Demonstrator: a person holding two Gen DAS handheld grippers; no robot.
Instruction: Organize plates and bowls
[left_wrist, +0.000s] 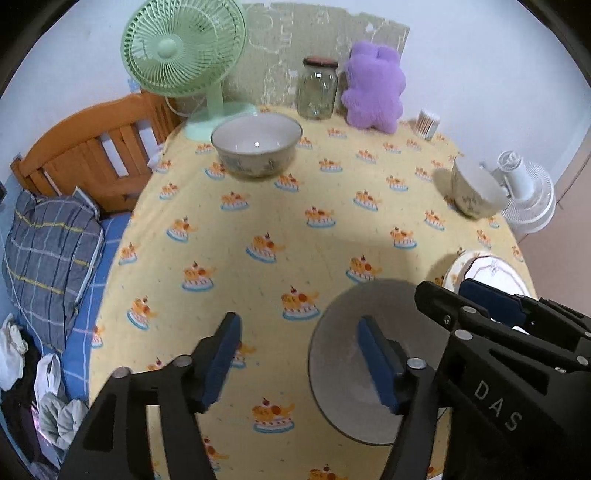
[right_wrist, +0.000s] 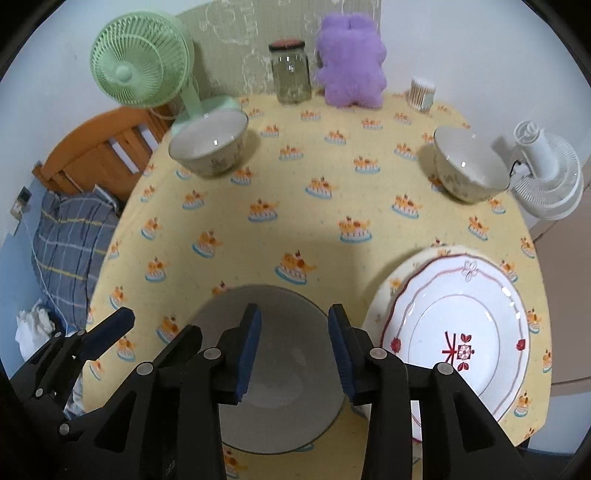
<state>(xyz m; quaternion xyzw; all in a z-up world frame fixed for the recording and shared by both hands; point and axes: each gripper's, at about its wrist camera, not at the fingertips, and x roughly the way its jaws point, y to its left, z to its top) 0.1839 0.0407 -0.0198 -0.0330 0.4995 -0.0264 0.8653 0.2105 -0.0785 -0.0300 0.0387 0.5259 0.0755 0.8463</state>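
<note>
Both claws, left claw (left_wrist: 299, 360) and right claw (right_wrist: 294, 350), hung open and empty above the near bowl (right_wrist: 273, 373); the next grasp should take a far bowl (right_wrist: 208, 147) by its rim.

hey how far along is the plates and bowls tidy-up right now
Done: two plates sit stacked at the table's right edge. In hand: nothing; the left tongs and right tongs both stand open over the near bowl, gripping nothing. Left: the bowl by the green fan and the bowl by the white fan stand apart, unstacked.
</note>
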